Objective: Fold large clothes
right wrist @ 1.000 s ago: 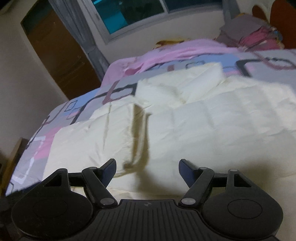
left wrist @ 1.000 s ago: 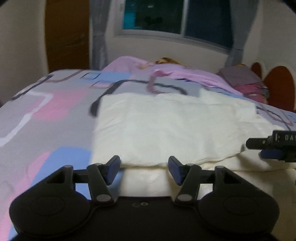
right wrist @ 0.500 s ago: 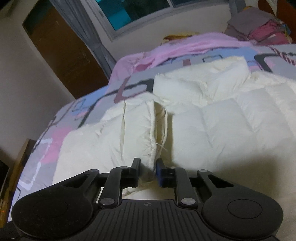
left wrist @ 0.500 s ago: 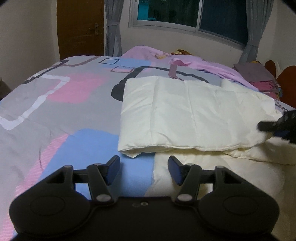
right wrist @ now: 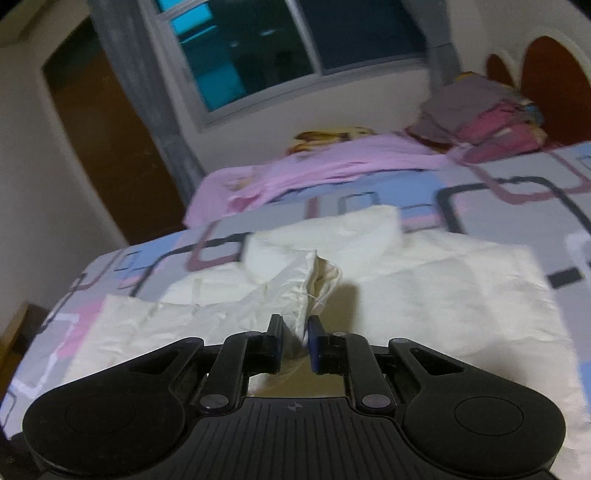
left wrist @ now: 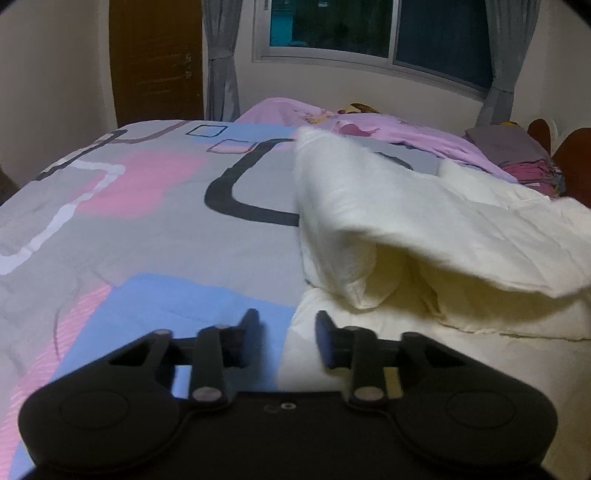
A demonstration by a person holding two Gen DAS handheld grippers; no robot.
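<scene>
Cream padded garment (right wrist: 424,295) lies spread on the patterned bedspread (left wrist: 147,229), one flap raised mid-fold. Right gripper (right wrist: 295,343) is nearly closed, pinching the flap's seam edge. Left gripper (left wrist: 286,332) jaws are closing over the garment's near edge, pads apparently not yet pressing. Next, probably: secure the left grip, carry the flap across.

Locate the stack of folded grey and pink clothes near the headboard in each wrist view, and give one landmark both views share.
Left wrist: the folded clothes stack sits at the far right edge, beyond the cream padded garment.
Right wrist: the stack is upper right, beside the red-brown headboard.
Shared landmark: the window above the bed's far side.
</scene>
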